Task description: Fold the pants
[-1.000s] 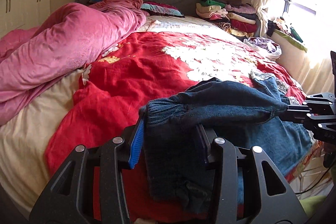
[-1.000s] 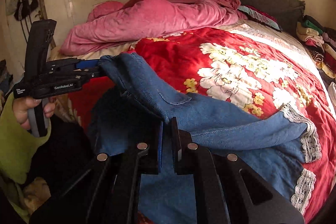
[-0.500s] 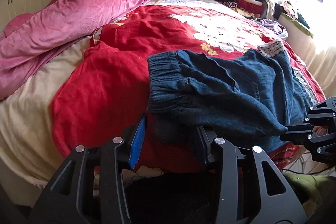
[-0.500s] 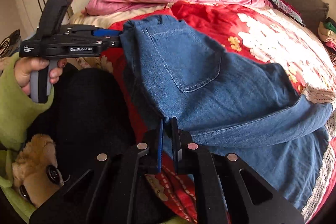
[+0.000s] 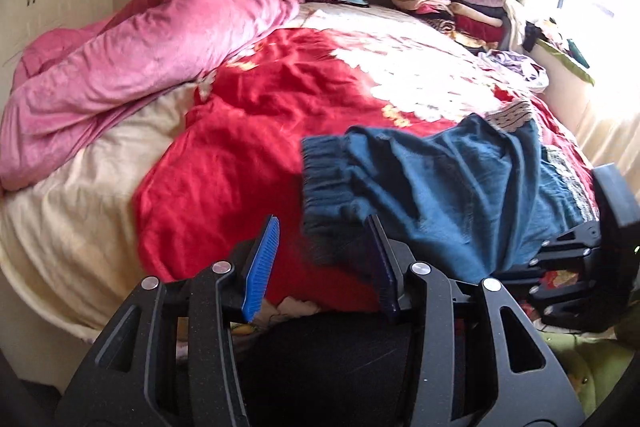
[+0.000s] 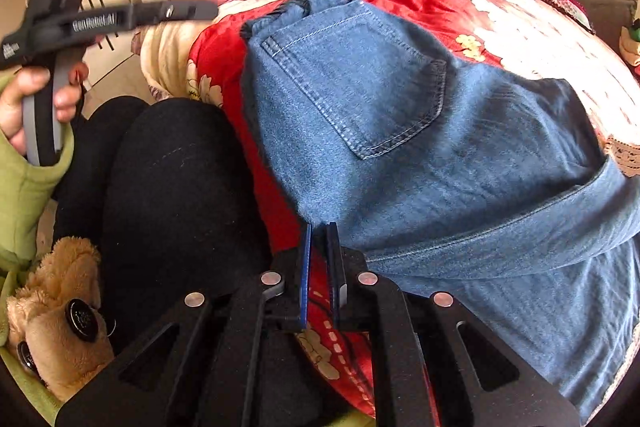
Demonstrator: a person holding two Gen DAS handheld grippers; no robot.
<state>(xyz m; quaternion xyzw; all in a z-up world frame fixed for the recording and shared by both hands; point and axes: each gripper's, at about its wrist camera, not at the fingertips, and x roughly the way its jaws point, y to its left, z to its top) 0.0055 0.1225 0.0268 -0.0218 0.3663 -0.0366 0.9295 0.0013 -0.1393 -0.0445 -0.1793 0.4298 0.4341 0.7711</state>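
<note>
Jeans (image 6: 420,147) lie folded over on the red floral quilt (image 5: 248,131) at the near edge of the bed, waistband (image 5: 332,179) toward the pink duvet (image 5: 132,59), back pocket (image 6: 360,87) up, lace-trimmed hem (image 6: 624,155) at the far side. Left tool (image 5: 320,259): jaws are opening, blue pads clear of the denim, nothing between them; released. Right tool (image 6: 318,267): clenched on the near corner of the folded denim, pads nearly together with a thin pinch of cloth. Risk: if the right tool pulls away before letting go, it likely drags that corner off the bed edge and undoes the fold. Risk: the upper layer sits skewed on the lower one, so an unsmoothed release may leave the layers misaligned. Against the frames a second back: the jeans hung in the air, stretched between both tools; now they rest on the quilt. The left tool held the waistband then and is off it now. The right tool has come down with the cloth.
</note>
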